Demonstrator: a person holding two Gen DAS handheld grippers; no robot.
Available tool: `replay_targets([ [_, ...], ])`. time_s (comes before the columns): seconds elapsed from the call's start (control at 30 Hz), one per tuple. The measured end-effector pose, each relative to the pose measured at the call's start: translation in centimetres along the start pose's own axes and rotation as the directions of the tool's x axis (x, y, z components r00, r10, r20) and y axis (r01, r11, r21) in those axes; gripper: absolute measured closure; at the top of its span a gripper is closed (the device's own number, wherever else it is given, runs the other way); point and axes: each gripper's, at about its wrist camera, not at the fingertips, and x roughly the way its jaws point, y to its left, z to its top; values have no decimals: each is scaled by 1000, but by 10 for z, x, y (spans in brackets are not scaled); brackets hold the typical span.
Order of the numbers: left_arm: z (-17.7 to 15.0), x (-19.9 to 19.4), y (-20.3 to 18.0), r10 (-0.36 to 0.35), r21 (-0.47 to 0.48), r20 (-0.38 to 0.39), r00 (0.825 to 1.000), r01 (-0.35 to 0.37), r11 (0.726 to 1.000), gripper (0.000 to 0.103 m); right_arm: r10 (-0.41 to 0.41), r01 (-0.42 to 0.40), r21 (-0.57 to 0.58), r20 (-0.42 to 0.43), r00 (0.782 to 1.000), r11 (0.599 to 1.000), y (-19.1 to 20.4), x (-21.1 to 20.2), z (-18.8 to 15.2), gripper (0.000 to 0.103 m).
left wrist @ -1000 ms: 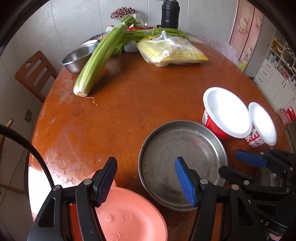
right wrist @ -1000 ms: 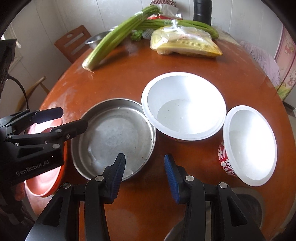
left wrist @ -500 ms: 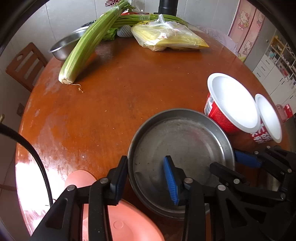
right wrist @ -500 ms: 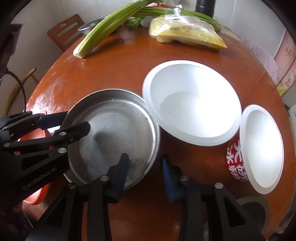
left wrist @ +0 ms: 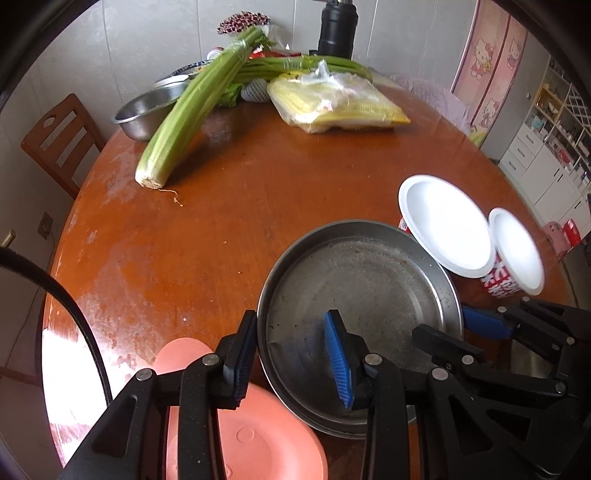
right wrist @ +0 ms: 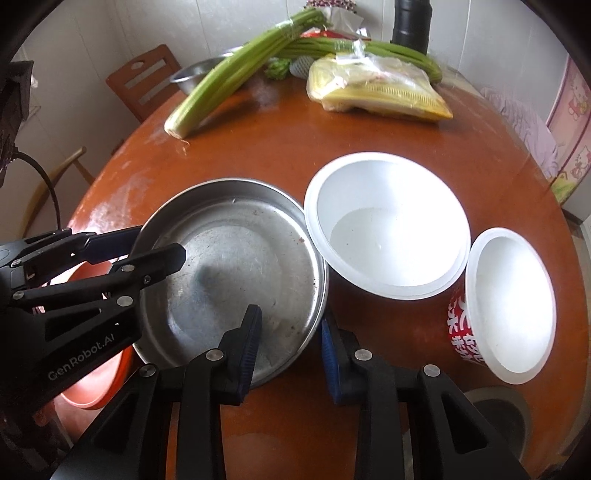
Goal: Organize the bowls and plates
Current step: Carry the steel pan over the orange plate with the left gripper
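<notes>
A round steel plate (left wrist: 362, 291) (right wrist: 243, 266) is near the table's front edge, its near side over an orange plastic plate (left wrist: 255, 439) (right wrist: 92, 384). My left gripper (left wrist: 291, 358) straddles the steel plate's left rim, one finger outside and one inside, pinching it. My right gripper (right wrist: 290, 339) straddles its right rim the same way. A large white bowl (right wrist: 388, 225) (left wrist: 443, 225) and a smaller red-and-white bowl (right wrist: 509, 302) (left wrist: 517, 254) stand to the right.
At the back lie a celery bunch (left wrist: 195, 107), a yellow bagged food packet (left wrist: 332, 103), a steel bowl (left wrist: 147, 110) and a black bottle (left wrist: 338, 29). A wooden chair (left wrist: 59, 144) stands at the left. A steel item (right wrist: 498, 413) sits near the right front edge.
Both grippers moved in on the steel plate and narrowed on its opposite rims. The plate's near side now overlaps the orange plate more than before.
</notes>
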Motion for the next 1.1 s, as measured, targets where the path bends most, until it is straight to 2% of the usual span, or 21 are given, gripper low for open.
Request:
replay_targets([
  [0.6,-18,-63,3,32,-23,123,992,-30,999,66,40,-34,-55,127,991,998,19,-55,-5,70],
  [1.1,-54,-116,30,96,-109,195,976,-76,991,66,101,-70,-176,172,980,982,69,-84,-14,70],
])
